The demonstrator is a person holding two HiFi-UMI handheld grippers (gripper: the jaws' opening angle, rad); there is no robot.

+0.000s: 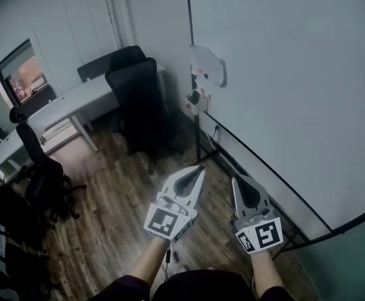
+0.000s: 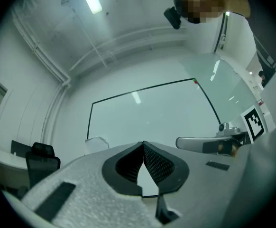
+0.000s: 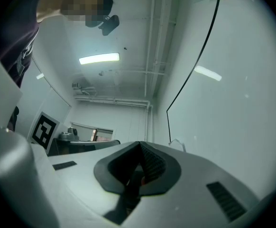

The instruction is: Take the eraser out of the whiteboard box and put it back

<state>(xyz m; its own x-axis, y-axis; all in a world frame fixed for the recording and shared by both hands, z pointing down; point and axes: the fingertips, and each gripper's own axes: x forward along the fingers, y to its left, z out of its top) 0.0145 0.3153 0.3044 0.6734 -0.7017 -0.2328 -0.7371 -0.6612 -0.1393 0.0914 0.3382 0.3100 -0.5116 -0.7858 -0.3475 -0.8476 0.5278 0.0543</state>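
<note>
The right half of the head view is filled by a whiteboard (image 1: 295, 74) with a thin black frame. A dark wood-plank floor (image 1: 120, 199) lies below it. A long white desk (image 1: 69, 102) is set along the wall at upper left. 1 black office chair (image 1: 138, 99) stands by the desk near the board, and another chair (image 1: 41, 168) is seen at the left edge.

At lower centre, 2 forearms (image 1: 151, 262) in dark sleeves are extended from the bottom edge. The left gripper (image 1: 201, 167) and right gripper (image 1: 235, 180) are held side by side, aimed up-frame and slightly raised. The jaws of both are pressed together with nothing between them.

At upper centre, well apart from both grippers, a small whiteboard box (image 1: 201, 102) is fixed to the board's left edge. A dark item, apparently the eraser (image 1: 194, 97), sits in it. A pale holder (image 1: 209, 66) is mounted just above.
</note>
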